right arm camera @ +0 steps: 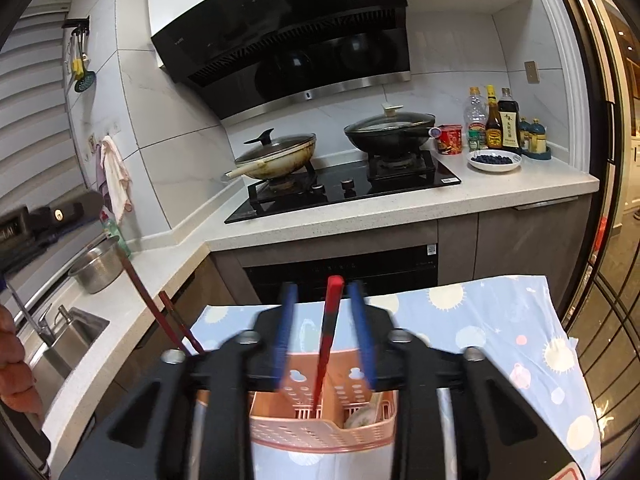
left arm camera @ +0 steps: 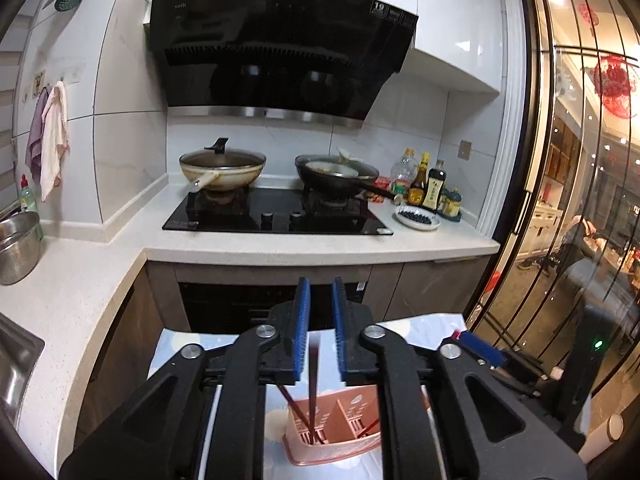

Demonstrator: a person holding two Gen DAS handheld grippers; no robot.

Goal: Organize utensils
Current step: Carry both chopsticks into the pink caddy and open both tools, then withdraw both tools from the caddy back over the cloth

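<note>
A pink perforated utensil holder [left arm camera: 334, 428] stands on a table with a blue patterned cloth [left arm camera: 420, 330]; it also shows in the right wrist view [right arm camera: 320, 420]. My left gripper [left arm camera: 320, 320] is open above it, and a dark red chopstick [left arm camera: 313, 384] stands in the holder between its jaws, apart from both pads. Another dark chopstick [left arm camera: 290, 402] leans beside it. My right gripper [right arm camera: 326, 320] is open over the holder, with a red chopstick [right arm camera: 326, 340] standing in the holder between its blurred jaws. Two dark chopsticks [right arm camera: 160, 312] lean at the left.
A counter [right arm camera: 500, 192] holds a stove [right arm camera: 348, 188] with two lidded woks, sauce bottles [right arm camera: 500, 120] and a plate of blueberries [right arm camera: 494, 160]. A steel pot [right arm camera: 98, 266] and sink [right arm camera: 68, 336] are at the left. A glass sliding door [left arm camera: 568, 180] is at the right.
</note>
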